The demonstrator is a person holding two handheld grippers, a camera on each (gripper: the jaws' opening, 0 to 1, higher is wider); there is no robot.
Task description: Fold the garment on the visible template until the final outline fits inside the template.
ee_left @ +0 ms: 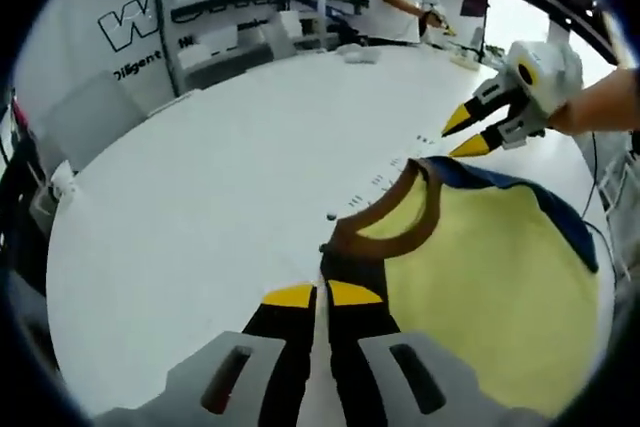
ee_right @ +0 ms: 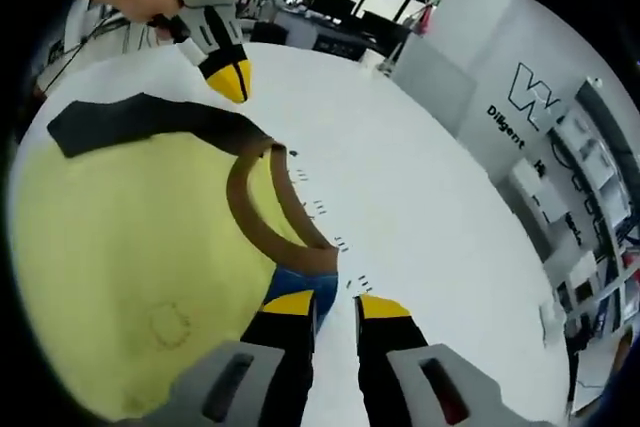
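Shirt lay flat on the desk by the printed marks, no fold evident, so most of the task remained. Left gripper was nearly closed at the brown collar; grip unclear. Right gripper was slightly open over the blue shoulder edge, holding nothing.

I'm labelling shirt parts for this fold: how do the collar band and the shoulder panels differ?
The collar band is brown, narrow and curved into an arc; the shoulder panels are dark navy, wider and straighter. The band rims the neck opening, while the panels run outward from it. Both border the yellow garment.
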